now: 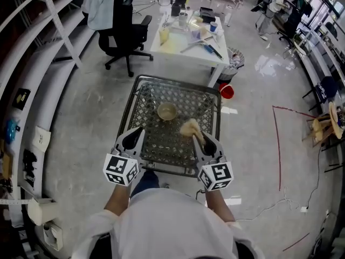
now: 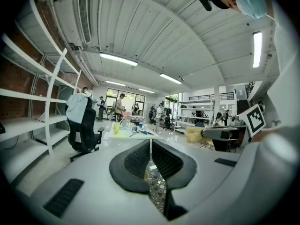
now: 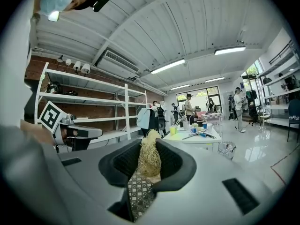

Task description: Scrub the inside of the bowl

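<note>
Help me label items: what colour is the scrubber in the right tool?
Scrubber: pale straw-yellow; best in right gripper view.

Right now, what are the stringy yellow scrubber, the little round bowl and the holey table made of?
The stringy pale yellow scrubber looks like dried plant fibre, maybe loofah: tangled, matte strands. The small round tan bowl could be wood or glazed ceramic; it is too small to tell. The grey lattice-topped table looks like metal: thin dark openwork with a dull sheen.

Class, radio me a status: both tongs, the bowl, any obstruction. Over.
Left tongs shut, empty. Right tongs shut on fibre scrubber. Bowl upright on mesh table, scrubber not yet in it. Nothing in the way.
</note>
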Demonstrator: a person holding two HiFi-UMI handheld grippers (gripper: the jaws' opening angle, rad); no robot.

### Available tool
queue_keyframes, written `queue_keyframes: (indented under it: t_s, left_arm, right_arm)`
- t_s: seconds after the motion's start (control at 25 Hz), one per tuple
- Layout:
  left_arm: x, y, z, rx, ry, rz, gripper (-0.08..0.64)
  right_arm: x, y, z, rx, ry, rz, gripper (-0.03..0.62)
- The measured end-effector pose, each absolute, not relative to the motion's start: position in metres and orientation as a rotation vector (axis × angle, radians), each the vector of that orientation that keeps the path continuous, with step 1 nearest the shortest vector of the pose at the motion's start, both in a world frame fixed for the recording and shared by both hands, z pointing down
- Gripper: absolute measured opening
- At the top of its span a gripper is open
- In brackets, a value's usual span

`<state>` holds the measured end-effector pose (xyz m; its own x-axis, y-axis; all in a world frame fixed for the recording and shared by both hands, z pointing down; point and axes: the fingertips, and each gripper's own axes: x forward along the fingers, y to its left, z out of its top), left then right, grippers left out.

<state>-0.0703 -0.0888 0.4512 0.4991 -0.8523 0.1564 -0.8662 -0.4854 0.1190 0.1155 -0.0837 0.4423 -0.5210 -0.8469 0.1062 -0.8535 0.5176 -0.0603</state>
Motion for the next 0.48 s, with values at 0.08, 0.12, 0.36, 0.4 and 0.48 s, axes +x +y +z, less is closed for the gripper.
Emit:
queue_keyframes:
  t_s: [0.08,0.12,0.36,0.4,0.48]
  left_arm:
    - [-0.071,-0.105,0.449,2.575,-1.464,0.12,0.04]
    - [-0.072,-0.114,0.447,2.581,-1.458,0.12,0.04]
    - [-0.082,-0.161,0.446,2.608,-1.423,0.134,0.04]
    - [-0.084,-0.169,0.447,2.61,-1.415,0.136,0.04]
    - [-0.085,-0.184,0.448,2.622,-1.401,0.142,0.041]
  right_arm:
    - [0.114,-0.096,0.441,1.521,-2.671,0.161,0.1]
    - [0.113,-0.104,0.44,1.528,-2.668,0.161,0.1]
    - [0.102,-0.144,0.436,1.567,-2.657,0.15,0.1]
    - [0.1,-0.15,0.436,1.572,-2.652,0.148,0.1]
    - [0.097,-0.161,0.436,1.583,-2.64,0.149,0.1]
